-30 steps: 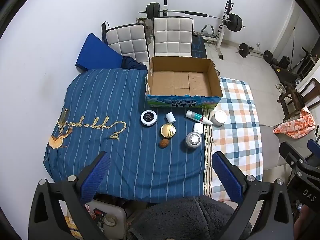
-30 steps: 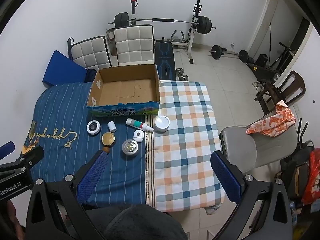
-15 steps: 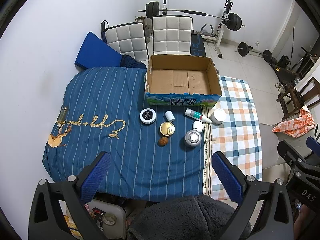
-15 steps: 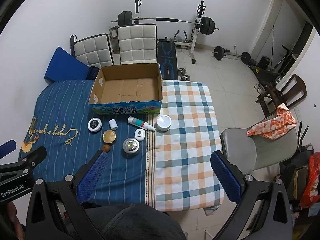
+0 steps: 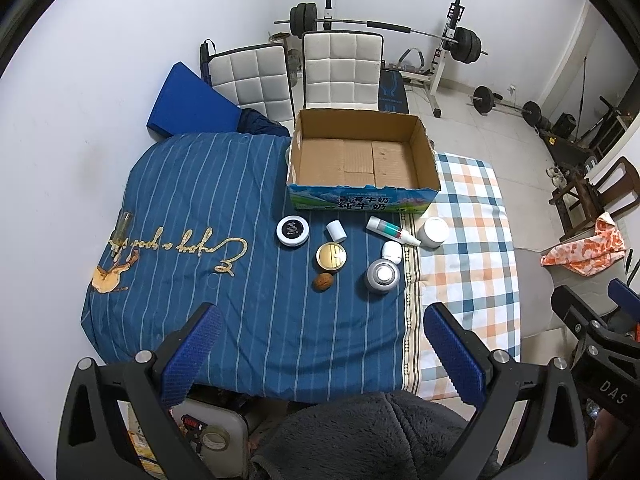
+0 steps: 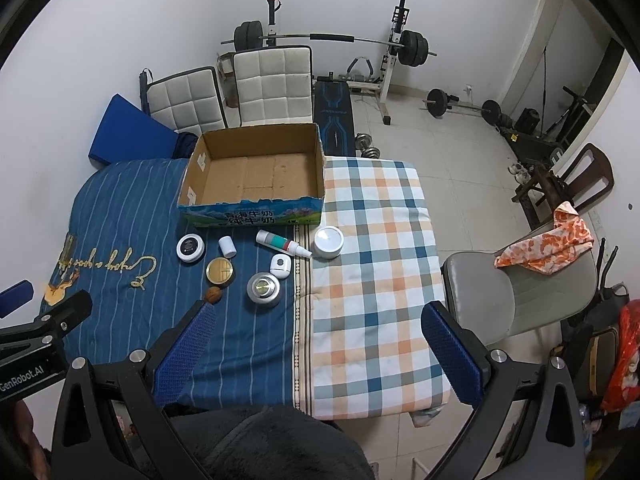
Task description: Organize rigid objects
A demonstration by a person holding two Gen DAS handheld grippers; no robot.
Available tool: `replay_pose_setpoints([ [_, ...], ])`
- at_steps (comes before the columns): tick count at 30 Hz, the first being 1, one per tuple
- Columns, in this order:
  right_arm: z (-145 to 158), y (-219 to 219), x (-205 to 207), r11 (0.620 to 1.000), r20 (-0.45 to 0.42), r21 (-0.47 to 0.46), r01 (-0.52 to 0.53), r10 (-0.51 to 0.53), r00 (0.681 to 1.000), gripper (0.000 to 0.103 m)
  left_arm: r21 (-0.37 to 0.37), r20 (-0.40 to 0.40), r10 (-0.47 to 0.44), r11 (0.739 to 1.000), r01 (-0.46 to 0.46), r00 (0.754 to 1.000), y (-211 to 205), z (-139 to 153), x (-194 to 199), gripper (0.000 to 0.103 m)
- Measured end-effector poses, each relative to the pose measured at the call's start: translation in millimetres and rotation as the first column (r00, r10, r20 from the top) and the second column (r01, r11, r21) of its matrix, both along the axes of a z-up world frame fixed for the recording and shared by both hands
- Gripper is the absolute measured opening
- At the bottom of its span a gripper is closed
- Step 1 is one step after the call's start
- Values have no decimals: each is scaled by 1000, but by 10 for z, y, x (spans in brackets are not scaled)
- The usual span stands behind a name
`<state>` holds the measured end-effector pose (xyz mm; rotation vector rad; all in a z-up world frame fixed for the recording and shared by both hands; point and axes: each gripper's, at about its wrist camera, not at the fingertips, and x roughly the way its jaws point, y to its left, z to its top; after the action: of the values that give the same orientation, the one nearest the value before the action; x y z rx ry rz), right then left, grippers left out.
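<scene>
Both grippers hang high above the near edge of the tabletop, each with its blue-padded jaws spread wide apart and nothing between them. The left gripper (image 5: 320, 344) sits over the blue striped cloth (image 5: 208, 200); the right gripper (image 6: 318, 344) sits further right, over the seam where the striped cloth meets the checked cloth (image 6: 376, 248).

The things to be sorted lie in a loose cluster well ahead of both grippers, about midway across the tabletop, close to that seam. Nearest the grippers is a small brown walnut-like ball (image 5: 323, 282), and right of it a silver round tin (image 5: 382, 276). Just beyond these are a gold-lidded round tin (image 5: 331, 256) and a small white rounded case (image 5: 391, 249). Further back, in a row just before the box, stand a white jar with a black lid (image 5: 293, 230), a small white cap-like cylinder (image 5: 336, 231), a white and teal spray bottle (image 5: 392, 231) lying on its side, and a white round jar (image 5: 433, 232) on the checked cloth.

Behind the row, at the far edge of the tabletop, an open cardboard box (image 5: 362, 196) stands with its printed blue wall facing the grippers; its floor is bare cardboard. Two white padded chairs (image 5: 340, 68) stand beyond it.
</scene>
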<state>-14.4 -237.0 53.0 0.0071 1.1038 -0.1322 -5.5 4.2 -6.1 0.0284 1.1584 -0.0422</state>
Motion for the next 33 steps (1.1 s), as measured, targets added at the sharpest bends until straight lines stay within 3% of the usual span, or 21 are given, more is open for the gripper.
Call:
replay_pose_setpoints([
  [33,47,31,-40,1000,19,1,13,-13,1000,103,-5,23,7,1000,-7,1000,37,29,-52,103],
])
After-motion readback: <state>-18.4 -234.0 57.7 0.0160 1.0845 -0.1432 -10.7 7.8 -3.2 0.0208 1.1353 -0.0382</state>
